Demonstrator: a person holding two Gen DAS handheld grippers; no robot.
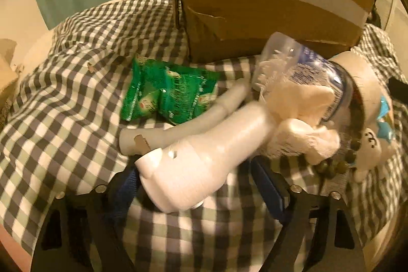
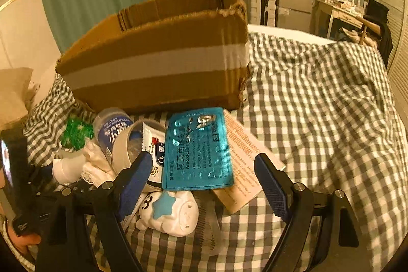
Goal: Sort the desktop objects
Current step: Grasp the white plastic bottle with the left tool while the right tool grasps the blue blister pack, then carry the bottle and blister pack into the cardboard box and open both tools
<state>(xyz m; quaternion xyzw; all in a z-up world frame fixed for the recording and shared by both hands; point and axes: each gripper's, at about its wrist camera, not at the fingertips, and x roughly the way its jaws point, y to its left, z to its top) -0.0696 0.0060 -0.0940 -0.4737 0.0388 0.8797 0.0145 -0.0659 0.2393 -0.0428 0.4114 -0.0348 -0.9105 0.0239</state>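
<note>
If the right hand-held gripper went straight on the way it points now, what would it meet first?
Most likely the blue blister pack, which lies between the right hand-held gripper's open fingers, resting on the pile. The cardboard box stands farther along the same line. Depth is hard to judge.

left gripper (image 1: 196,185): jaws apart, low, pointing forward | right gripper (image 2: 204,180): jaws wide apart

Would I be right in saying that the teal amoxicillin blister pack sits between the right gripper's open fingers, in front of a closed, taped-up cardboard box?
Not quite: the cardboard box is open at the top, as the right wrist view shows, though a tape band crosses its side. The rest holds: the teal blister pack lies between the right gripper's open fingers, in front of that box.
</note>
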